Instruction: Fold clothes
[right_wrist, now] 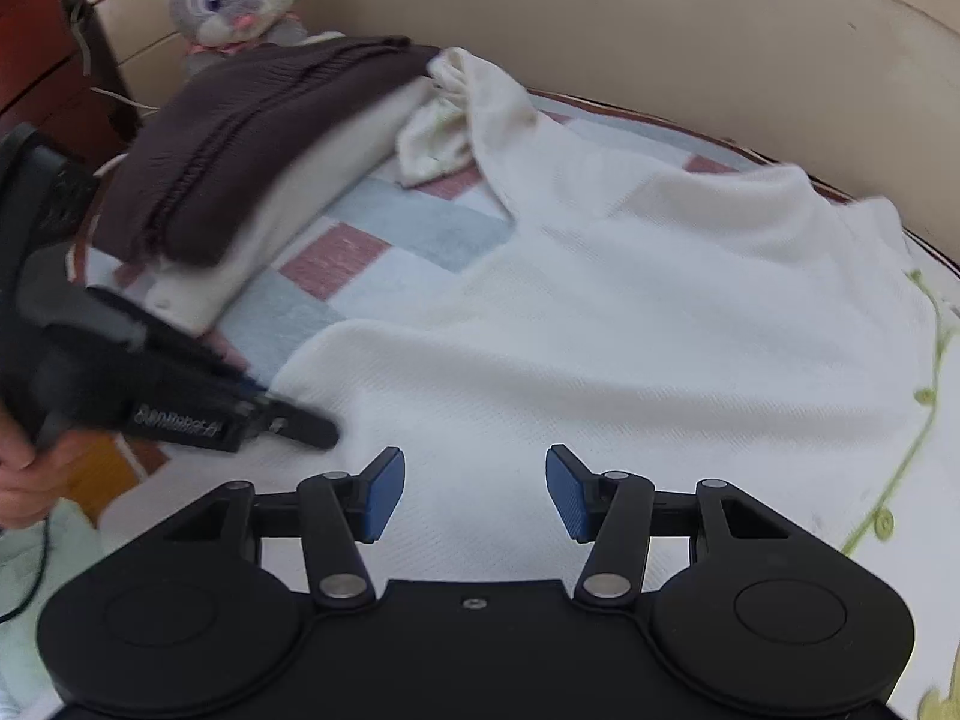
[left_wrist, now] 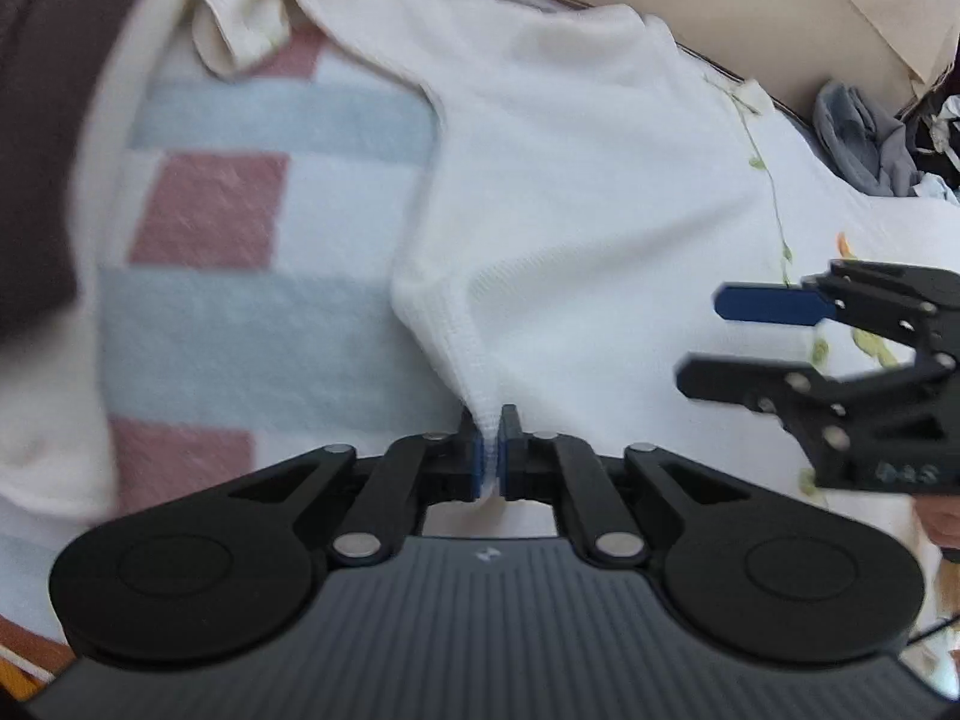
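At far left we see a folded brown knit (right_wrist: pixel 258 138) stacked on a cream garment (right_wrist: pixel 282 228). Our left gripper (left_wrist: pixel 492 450) is clamped on the hem of the white garment (left_wrist: pixel 570 192) spread across the checked blanket (left_wrist: pixel 258 192). Our right gripper (right_wrist: pixel 474 492) hovers above it, jaws apart and empty.

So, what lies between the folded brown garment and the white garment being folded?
In the right wrist view, a bare stretch of checked blanket separates the brown garment from the white garment.
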`<state>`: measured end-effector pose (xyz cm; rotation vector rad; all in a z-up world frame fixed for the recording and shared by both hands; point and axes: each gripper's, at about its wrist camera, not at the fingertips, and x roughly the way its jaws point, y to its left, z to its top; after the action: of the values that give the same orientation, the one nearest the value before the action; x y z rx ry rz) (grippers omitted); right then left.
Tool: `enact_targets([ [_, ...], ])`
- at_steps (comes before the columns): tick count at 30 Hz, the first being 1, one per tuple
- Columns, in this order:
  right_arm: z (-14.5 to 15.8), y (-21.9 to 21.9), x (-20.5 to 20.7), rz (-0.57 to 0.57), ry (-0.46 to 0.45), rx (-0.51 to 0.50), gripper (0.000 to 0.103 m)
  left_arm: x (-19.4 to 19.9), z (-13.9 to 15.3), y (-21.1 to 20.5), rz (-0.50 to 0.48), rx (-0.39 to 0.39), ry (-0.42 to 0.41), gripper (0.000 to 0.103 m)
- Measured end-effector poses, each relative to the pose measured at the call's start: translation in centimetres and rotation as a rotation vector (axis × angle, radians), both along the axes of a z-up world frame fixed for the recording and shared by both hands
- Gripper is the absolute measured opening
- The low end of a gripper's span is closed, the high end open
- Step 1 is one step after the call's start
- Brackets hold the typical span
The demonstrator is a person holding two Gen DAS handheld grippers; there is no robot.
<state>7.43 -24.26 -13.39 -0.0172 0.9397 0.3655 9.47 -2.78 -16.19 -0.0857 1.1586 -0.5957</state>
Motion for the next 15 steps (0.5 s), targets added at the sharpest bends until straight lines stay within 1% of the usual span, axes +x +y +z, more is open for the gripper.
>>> enact_targets([
  [2,-0.2,-1.0,-0.4,-0.039,0.026,0.027,0.057,-0.5,0.7,0.6,0.018,-0.077,0.061,0.004],
  [5,0.1,-2.8,-1.5,-0.072,0.055,0.08,0.057,-1.7,2.9,2.8,0.067,-0.257,0.112,0.004],
  [7,0.3,-3.9,-2.2,-0.105,0.049,0.098,0.057,-2.4,3.1,3.7,0.076,-0.299,0.139,0.004],
  [8,0.3,-4.5,-2.5,-0.13,0.042,0.11,0.058,-2.7,3.0,4.0,0.08,-0.313,0.153,0.004],
  [10,0.2,-5.6,-2.8,-0.216,0.022,0.156,0.058,-2.8,1.3,3.4,0.081,-0.238,0.18,0.004],
  [12,0.0,-6.2,-2.7,-0.296,0.008,0.234,0.058,-3.2,-0.3,2.6,0.07,-0.234,0.24,0.004],
  [13,-0.1,-6.3,-2.5,-0.327,-0.001,0.276,0.058,-3.7,-0.2,2.3,0.059,-0.238,0.229,0.004],
  [15,-0.4,-6.0,-2.0,-0.36,0.011,0.363,0.058,-4.6,0.2,1.6,0.034,-0.241,0.204,0.004],
])
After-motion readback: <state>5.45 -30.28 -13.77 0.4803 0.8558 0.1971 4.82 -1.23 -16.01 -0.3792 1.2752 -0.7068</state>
